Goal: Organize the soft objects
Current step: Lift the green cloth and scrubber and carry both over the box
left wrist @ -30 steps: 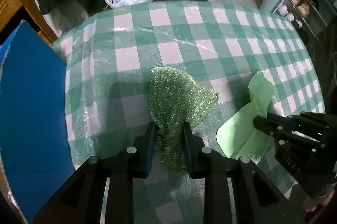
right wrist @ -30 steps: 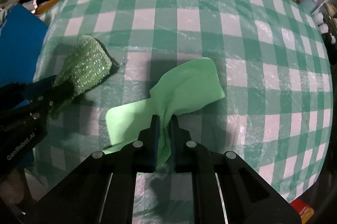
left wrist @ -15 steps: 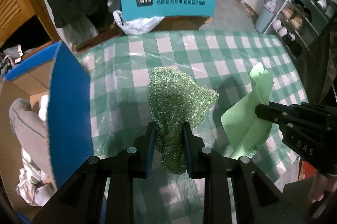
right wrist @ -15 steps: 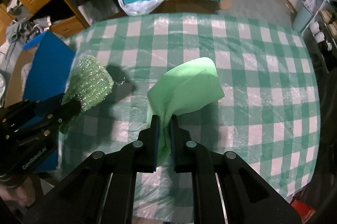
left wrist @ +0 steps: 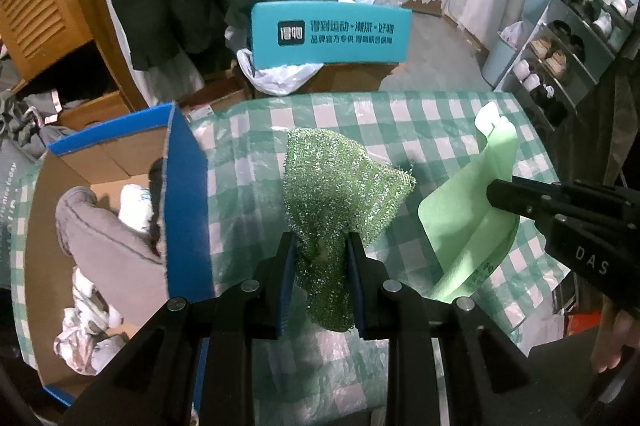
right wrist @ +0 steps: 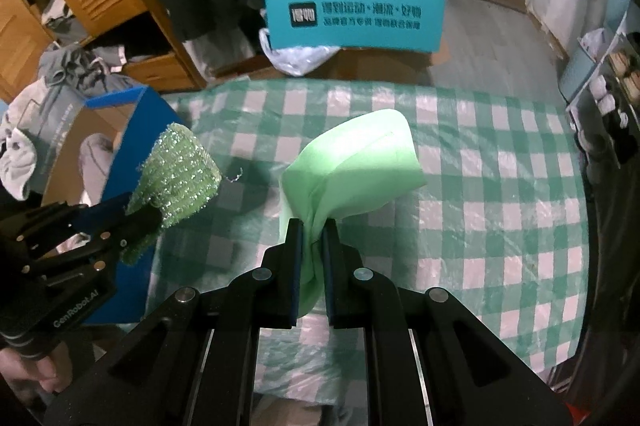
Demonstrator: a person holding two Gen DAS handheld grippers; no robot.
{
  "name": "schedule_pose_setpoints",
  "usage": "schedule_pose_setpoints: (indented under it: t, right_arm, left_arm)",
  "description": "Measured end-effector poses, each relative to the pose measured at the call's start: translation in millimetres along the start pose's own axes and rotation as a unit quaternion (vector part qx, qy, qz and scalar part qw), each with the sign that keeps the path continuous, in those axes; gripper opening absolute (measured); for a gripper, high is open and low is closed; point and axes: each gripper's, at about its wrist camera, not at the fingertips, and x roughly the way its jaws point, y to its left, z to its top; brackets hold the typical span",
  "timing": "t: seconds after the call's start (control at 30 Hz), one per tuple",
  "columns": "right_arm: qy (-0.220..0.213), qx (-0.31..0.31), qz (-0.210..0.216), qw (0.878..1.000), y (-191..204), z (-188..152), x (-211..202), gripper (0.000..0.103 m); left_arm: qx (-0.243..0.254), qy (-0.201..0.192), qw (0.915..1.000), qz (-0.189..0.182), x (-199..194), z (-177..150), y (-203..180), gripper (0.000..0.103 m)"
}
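Nearest my left camera, the left tool (left wrist: 320, 246) is clenched on the sparkly green scrubber cloth (left wrist: 340, 194), which bunches between the pads and fans out above them, held clear of the worktop (left wrist: 400, 114). In my right camera the right tool (right wrist: 311, 230) is clamped on the pale green cloth (right wrist: 352, 170), gathered to a narrow neck at the pads and ballooning beyond them, also lifted off the checked cover. Each tool shows in the other's view: the right one comes in from the right edge of the left camera with the pale cloth hanging from it, and the left one sits at the lower left of the right camera with the scrubber sticking up.

Below both cloths I see the green-and-white checked tablecloth (right wrist: 480, 186) under a clear plastic sheet. To the left of the worktop stands an open blue cardboard box (left wrist: 186, 194), its wall just beside the worktop edge, with grey and white soft items (left wrist: 100, 226) inside.

Farther off, past the far edge, there is a teal chair back (left wrist: 330, 34) with white lettering and a white plastic bag (left wrist: 280, 78) beneath it. On the far right a shoe rack (left wrist: 568, 38) holds several pairs.
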Motion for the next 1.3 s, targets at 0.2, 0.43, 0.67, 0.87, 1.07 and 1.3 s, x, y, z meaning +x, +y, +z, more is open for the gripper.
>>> schedule_pose_setpoints:
  t: [0.2, 0.43, 0.67, 0.87, 1.07, 1.3]
  right_arm:
    - [-0.016, -0.013, 0.009, 1.0, 14, 5, -16, 0.009]
    - [-0.031, -0.028, 0.024, 0.999, 37, 10, -25, 0.009]
    - [-0.035, -0.045, 0.032, 0.998, 62, 15, -27, 0.009]
    - [-0.04, -0.063, 0.044, 0.996, 90, 22, -31, 0.009]
    - [-0.042, -0.084, 0.058, 0.994, 122, 29, -29, 0.009]
    - [-0.038, -0.112, 0.072, 0.99, 162, 37, -23, 0.009]
  left_arm:
    - [-0.007, -0.018, 0.9998, 0.003, -23, -2, 10, 0.024]
    - [-0.017, -0.036, 0.9991, 0.011, -44, -7, 26, 0.024]
    - [-0.034, -0.049, 0.9981, 0.014, -60, -13, 48, 0.024]
    - [-0.054, -0.059, 0.9967, 0.017, -73, -18, 71, 0.024]
    - [-0.081, -0.065, 0.9944, 0.024, -81, -25, 101, 0.024]
    - [-0.114, -0.066, 0.9908, 0.032, -85, -37, 136, 0.024]
